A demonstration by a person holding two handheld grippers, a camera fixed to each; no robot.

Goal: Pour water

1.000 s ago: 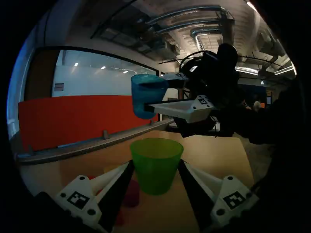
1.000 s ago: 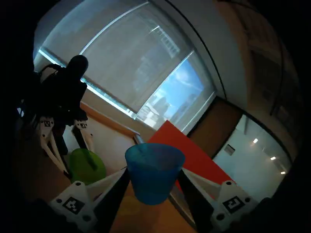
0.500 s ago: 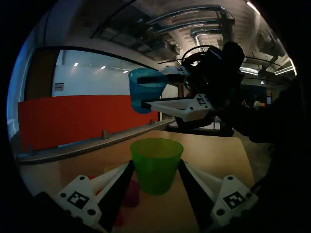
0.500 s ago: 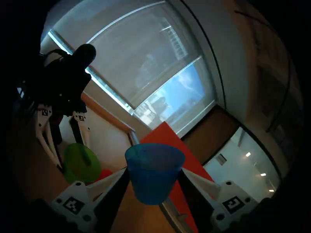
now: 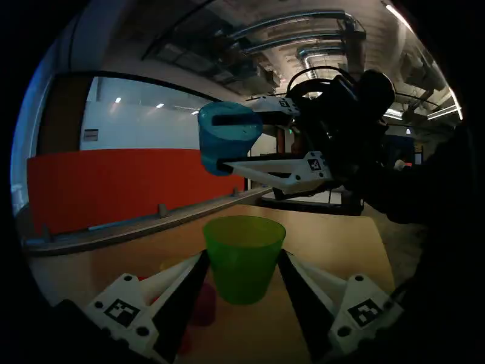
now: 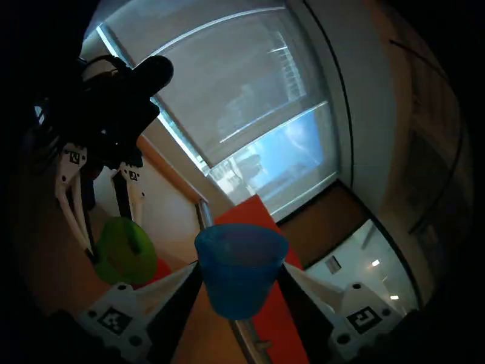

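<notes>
The green cup (image 5: 244, 261) is held upright, clamped between the left gripper (image 5: 242, 256) fingers over the table (image 5: 339, 236). The blue cup (image 5: 229, 136), gripped by the right gripper (image 6: 240, 270), is held higher and beyond it, mouth tipped toward it.

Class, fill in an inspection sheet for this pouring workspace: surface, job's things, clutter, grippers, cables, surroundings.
Surface: wooden table, light top.
Job's things: green cup upright; blue cup tilted, raised higher than the green one; no stream of water seen.
Clutter: small magenta cup on the table beside the left gripper's finger.
Grippers: left gripper shut on the green cup; right gripper shut on the blue cup.
Cables: black cable looping over the right gripper's body.
Surroundings: orange wall panel, ceiling ducts, window.
</notes>
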